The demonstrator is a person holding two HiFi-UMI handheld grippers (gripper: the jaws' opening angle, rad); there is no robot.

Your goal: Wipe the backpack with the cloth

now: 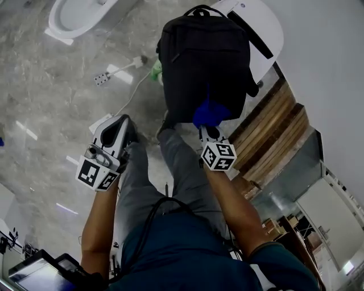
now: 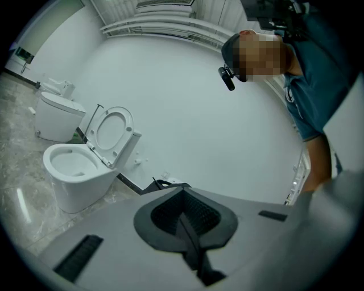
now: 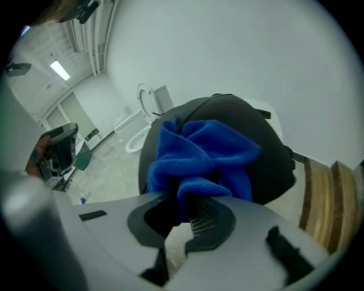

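Observation:
A black backpack (image 1: 203, 59) stands upright on a white toilet lid, its front facing me. My right gripper (image 1: 209, 120) is shut on a bunched blue cloth (image 1: 210, 112) that touches the backpack's lower front. In the right gripper view the blue cloth (image 3: 199, 159) bulges out of the jaws of the right gripper (image 3: 185, 213) against the backpack (image 3: 273, 153). My left gripper (image 1: 116, 129) hangs to the left, away from the backpack, over the floor. In the left gripper view the left gripper (image 2: 187, 219) has its jaws closed together with nothing between them.
A white toilet (image 1: 259, 28) carries the backpack; a second toilet (image 1: 79, 14) stands at upper left, also the open-lidded toilet (image 2: 85, 165). A power strip (image 1: 102, 78) with cable lies on the marble floor. Wooden slats (image 1: 273, 133) run along the right wall. My legs (image 1: 176, 170) are below.

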